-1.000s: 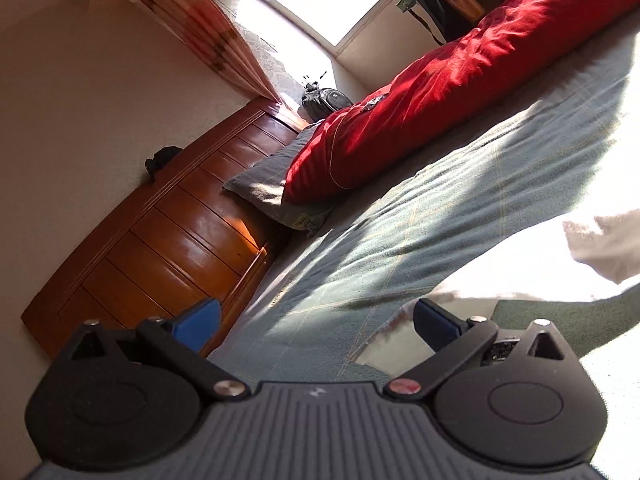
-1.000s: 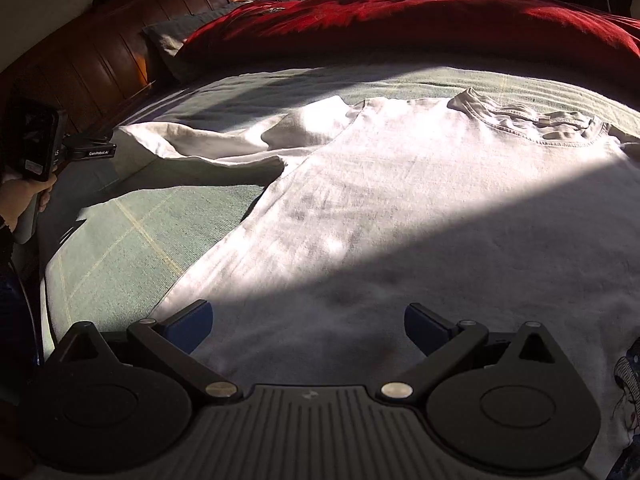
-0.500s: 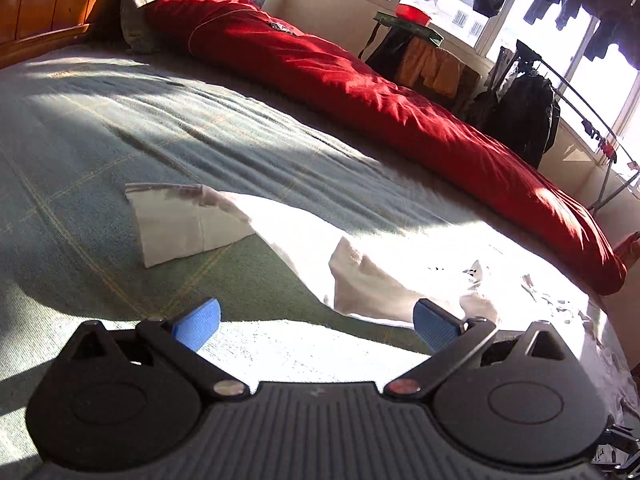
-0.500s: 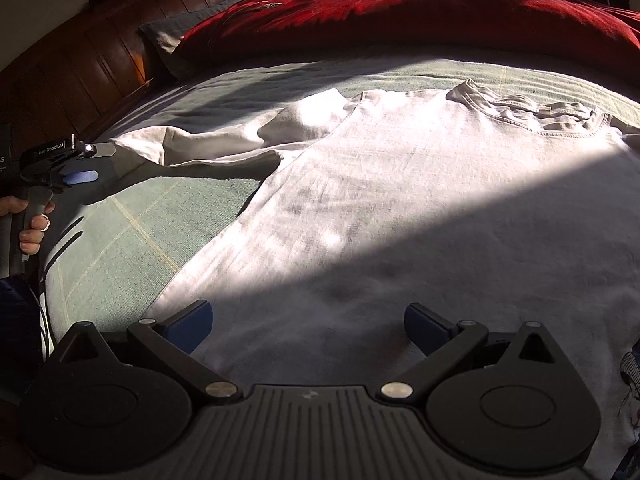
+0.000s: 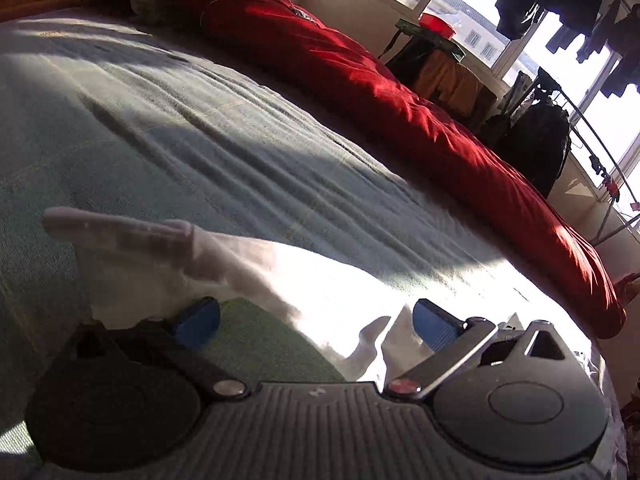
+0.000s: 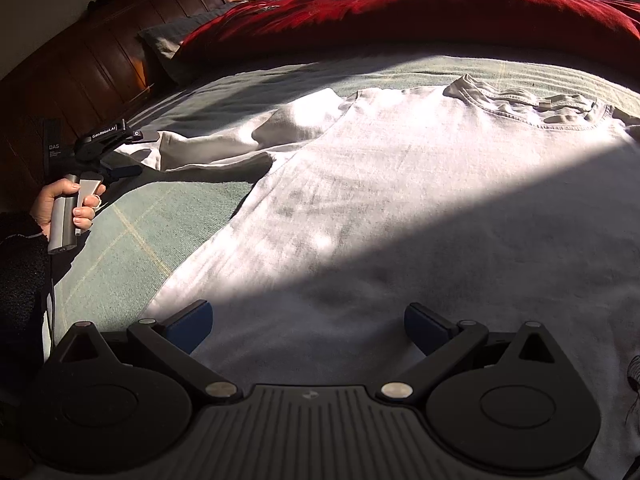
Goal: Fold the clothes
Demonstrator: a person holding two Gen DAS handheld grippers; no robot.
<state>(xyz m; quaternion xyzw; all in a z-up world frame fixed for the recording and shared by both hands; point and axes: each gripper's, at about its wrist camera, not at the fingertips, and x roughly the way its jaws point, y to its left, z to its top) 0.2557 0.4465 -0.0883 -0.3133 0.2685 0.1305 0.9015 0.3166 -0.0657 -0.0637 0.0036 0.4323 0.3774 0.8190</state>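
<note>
The bed (image 6: 120, 248) is carrying a white T-shirt (image 6: 400, 200) lying flat across its middle, collar toward the red duvet (image 6: 400, 12). The right gripper (image 6: 306, 326) is hovering released over the hem; the left gripper (image 5: 316, 320), also released, is reaching the sleeve (image 5: 132, 240) near the headboard-side edge.

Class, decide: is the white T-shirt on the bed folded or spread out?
Spread out: the T-shirt lies flat on the bed, one sleeve extended.

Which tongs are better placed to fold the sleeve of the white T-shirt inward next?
Probably the left. The left tongs are open right at the cuff of the sleeve. The right tongs, also open, hover over the T-shirt near its bottom hem, far from that sleeve.
</note>
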